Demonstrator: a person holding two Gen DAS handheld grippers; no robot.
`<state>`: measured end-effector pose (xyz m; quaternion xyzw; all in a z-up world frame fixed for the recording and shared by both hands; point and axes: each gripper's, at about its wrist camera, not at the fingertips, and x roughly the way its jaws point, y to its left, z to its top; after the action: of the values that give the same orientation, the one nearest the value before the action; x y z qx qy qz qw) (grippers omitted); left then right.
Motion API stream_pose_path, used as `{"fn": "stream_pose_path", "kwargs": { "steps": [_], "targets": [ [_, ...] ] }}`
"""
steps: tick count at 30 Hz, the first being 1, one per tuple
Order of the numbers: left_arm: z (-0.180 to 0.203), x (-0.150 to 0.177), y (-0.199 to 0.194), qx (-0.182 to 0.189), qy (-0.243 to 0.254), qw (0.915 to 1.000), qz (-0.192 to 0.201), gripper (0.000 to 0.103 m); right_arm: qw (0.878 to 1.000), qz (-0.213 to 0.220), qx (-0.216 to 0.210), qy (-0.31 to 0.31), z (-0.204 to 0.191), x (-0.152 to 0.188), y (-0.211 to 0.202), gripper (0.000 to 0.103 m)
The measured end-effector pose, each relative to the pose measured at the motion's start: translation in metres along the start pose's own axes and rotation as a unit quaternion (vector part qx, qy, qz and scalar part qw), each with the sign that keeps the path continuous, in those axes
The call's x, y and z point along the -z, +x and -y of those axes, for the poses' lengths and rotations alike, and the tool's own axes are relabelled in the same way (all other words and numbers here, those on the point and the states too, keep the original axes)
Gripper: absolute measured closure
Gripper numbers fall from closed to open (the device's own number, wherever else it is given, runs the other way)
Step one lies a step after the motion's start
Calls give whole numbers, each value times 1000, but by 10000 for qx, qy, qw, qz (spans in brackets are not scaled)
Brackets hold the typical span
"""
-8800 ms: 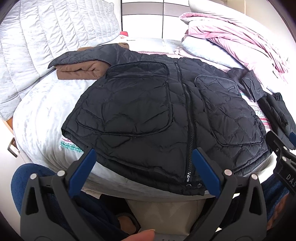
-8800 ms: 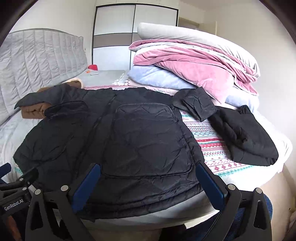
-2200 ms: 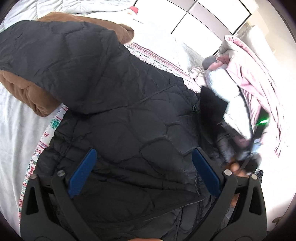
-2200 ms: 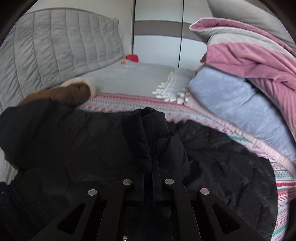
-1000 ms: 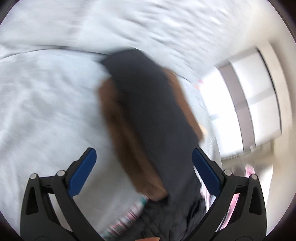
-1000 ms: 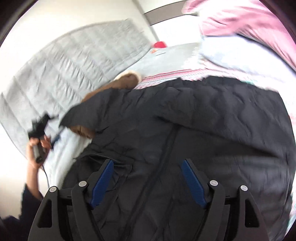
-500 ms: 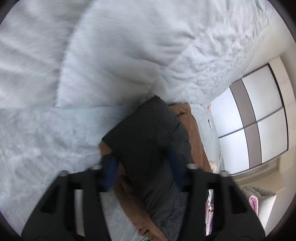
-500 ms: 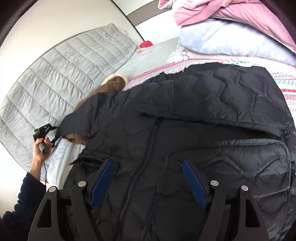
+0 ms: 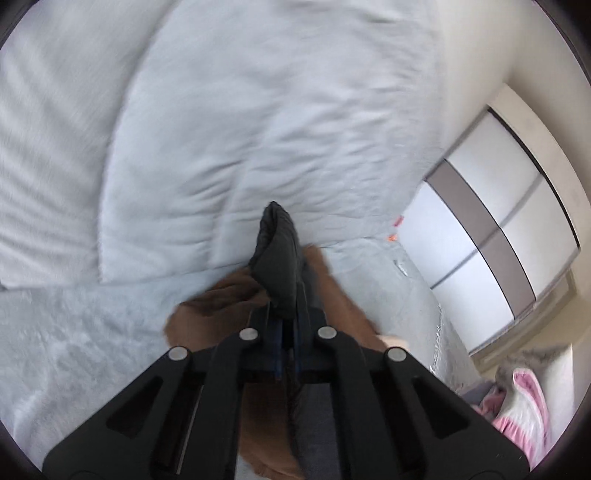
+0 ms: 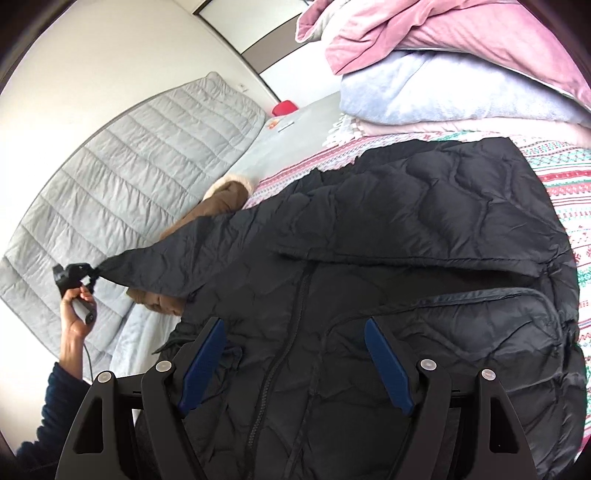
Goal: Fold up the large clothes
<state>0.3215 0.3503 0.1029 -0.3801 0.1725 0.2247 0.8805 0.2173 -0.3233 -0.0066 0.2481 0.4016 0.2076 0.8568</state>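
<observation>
On the bed, the left gripper is pinching the black quilted jacket's sleeve cuff for folding inward, while the right gripper is hovering wide, empty

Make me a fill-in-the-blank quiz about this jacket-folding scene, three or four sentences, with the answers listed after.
1. The left tongs are shut on the end of the black jacket's ____.
2. The right tongs hang ____ above the jacket, gripping nothing.
3. Under the lifted sleeve lies a folded ____ garment.
4. Stacked beyond the jacket, a pink blanket rests on a pale ____ one.

Missing words: sleeve; open; brown; blue
</observation>
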Motion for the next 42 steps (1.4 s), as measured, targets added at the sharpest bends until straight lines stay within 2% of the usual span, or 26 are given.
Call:
{"fn": "stream_pose_path", "kwargs": {
  "steps": [3, 6, 8, 10, 12, 16, 21, 25, 29, 31, 35, 37, 38, 40, 42],
  "targets": [
    [50, 12, -16, 492, 419, 9979, 49, 99, 9993, 67, -142, 330, 13, -6, -7, 24],
    [107, 44, -41, 1146, 953, 9888, -58, 99, 9970, 150, -64, 754, 33, -11, -14, 24],
    [151, 75, -60, 1597, 1394, 9772, -159, 99, 9945, 254, 71, 1019, 50, -15, -21, 24],
    [195, 104, -68, 2012, 1786, 9621, -450, 99, 9912, 328, 214, 1264, 66, -18, -28, 24],
    [232, 143, -79, 2449, 2085, 9431, -840, 99, 9873, 381, 242, 1520, 82, -20, -35, 24],
    [286, 227, -87, 2880, 2677, 9097, -1335, 98, 9785, 400, 279, 2005, 111, -22, -45, 24],
    [322, 327, -58, 2956, 2911, 8831, -2190, 98, 9709, 542, 253, 2318, 132, -24, -59, 24],
    [332, 403, -33, 2738, 3069, 8692, -2744, 99, 9669, 629, 282, 2458, 147, -24, -69, 24],
    [325, 458, -21, 2456, 3333, 8533, -3169, 93, 9640, 592, 315, 2571, 159, -25, -72, 24],
    [314, 469, -13, 2307, 3379, 8486, -3354, 93, 9643, 521, 334, 2576, 161, -25, -71, 24],
    [302, 472, -4, 2171, 3262, 8496, -3531, 85, 9669, 454, 316, 2490, 157, -25, -69, 24],
    [301, 471, -3, 2144, 3259, 8475, -3599, 63, 9683, 431, 328, 2438, 155, -25, -67, 24],
    [300, 469, -4, 2127, 3258, 8472, -3618, 57, 9684, 429, 338, 2433, 154, -25, -66, 24],
    [298, 461, -11, 2183, 3232, 8505, -3530, 52, 9683, 411, 346, 2441, 154, -24, -65, 24],
    [294, 452, -14, 2263, 3247, 8497, -3484, 48, 9680, 408, 346, 2452, 154, -24, -64, 24]
  ]
}}
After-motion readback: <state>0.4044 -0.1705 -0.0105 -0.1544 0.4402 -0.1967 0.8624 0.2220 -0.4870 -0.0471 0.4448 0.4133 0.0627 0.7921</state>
